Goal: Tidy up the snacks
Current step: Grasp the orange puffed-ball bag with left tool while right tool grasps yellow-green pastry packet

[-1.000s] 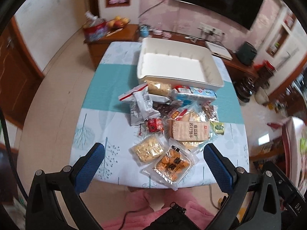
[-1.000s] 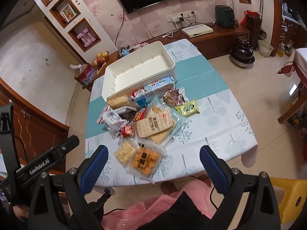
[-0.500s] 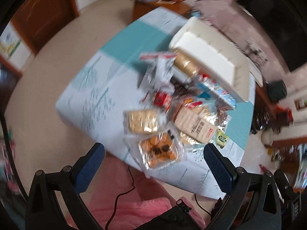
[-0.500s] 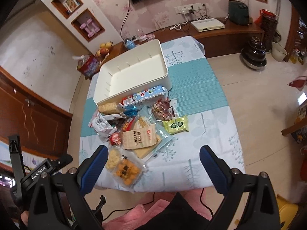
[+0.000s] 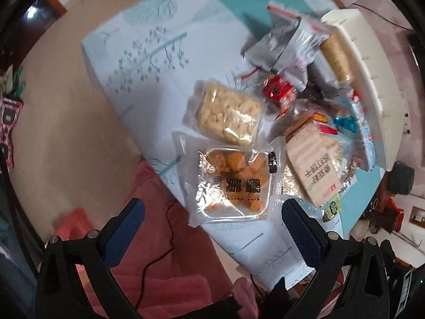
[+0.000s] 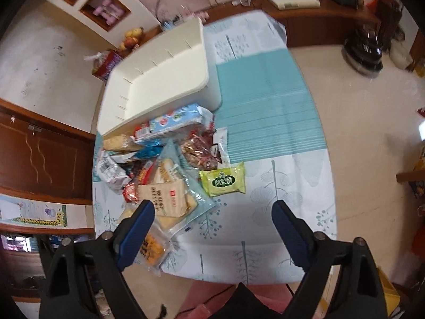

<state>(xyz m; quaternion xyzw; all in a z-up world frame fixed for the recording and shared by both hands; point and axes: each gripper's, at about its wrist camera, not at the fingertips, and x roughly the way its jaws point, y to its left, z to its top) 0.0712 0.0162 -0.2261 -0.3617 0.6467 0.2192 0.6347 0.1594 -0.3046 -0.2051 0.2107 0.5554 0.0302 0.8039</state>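
Note:
A pile of snack packets lies on the tablecloth in front of a white bin (image 6: 159, 79), which holds nothing I can see. My left gripper (image 5: 212, 220) points down, open, just short of a clear pack of orange snacks (image 5: 233, 183). Beyond that pack lie a pale cracker pack (image 5: 228, 111), a small red packet (image 5: 279, 93) and a beige biscuit pack (image 5: 316, 170). My right gripper (image 6: 212, 212) hangs above the table's near edge with its jaws closing a little and nothing between them. A green packet (image 6: 223, 182) lies just ahead of it.
A blue pack (image 6: 180, 121) and a red-brown candy bag (image 6: 199, 151) lie against the bin's front. The tablecloth (image 6: 265, 111) shows bare to the right of the pile. Pink clothing (image 5: 164, 287) lies below the table edge. A wooden sideboard (image 6: 318, 13) stands behind.
The left gripper dropped toward the pile and rolled; the orange pack now looms just ahead of it. The right gripper moved closer over the table, toward the green packet, its jaws slightly narrower.

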